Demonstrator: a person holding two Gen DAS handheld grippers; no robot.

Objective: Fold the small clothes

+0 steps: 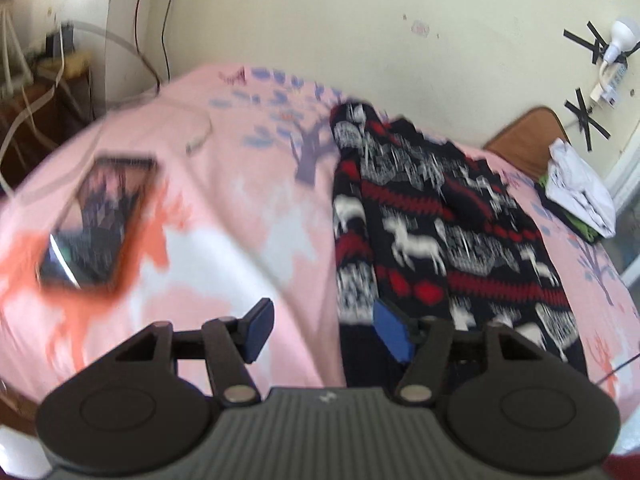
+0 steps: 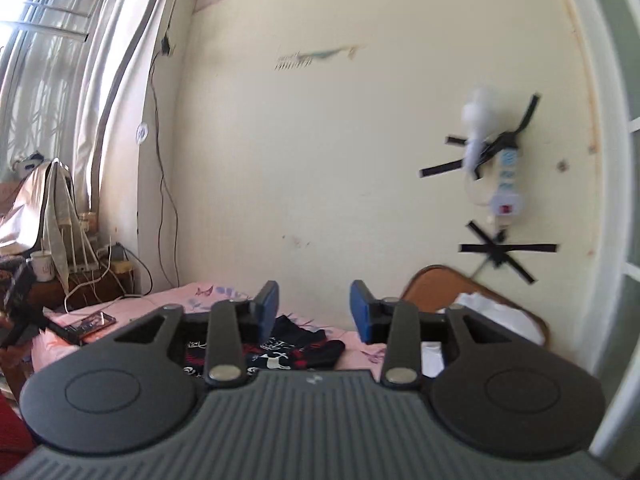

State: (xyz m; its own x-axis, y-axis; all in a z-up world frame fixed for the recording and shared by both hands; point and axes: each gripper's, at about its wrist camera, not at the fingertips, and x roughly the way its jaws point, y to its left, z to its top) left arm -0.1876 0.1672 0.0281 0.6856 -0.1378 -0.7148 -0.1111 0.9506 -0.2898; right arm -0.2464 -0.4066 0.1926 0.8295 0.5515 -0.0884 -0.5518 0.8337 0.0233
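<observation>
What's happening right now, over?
Left gripper open, empty. Right gripper open, empty, facing wall. Garment lies on bed. Phone lies clear of it.

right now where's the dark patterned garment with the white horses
In the left wrist view the patterned garment lies on the pink bedsheet, right of centre, beyond the open left gripper, with the phone far to its left.

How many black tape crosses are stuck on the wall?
2. One black tape cross holds the white bulb above the power strip; the other cross sits below it, by the brown headboard.
</observation>
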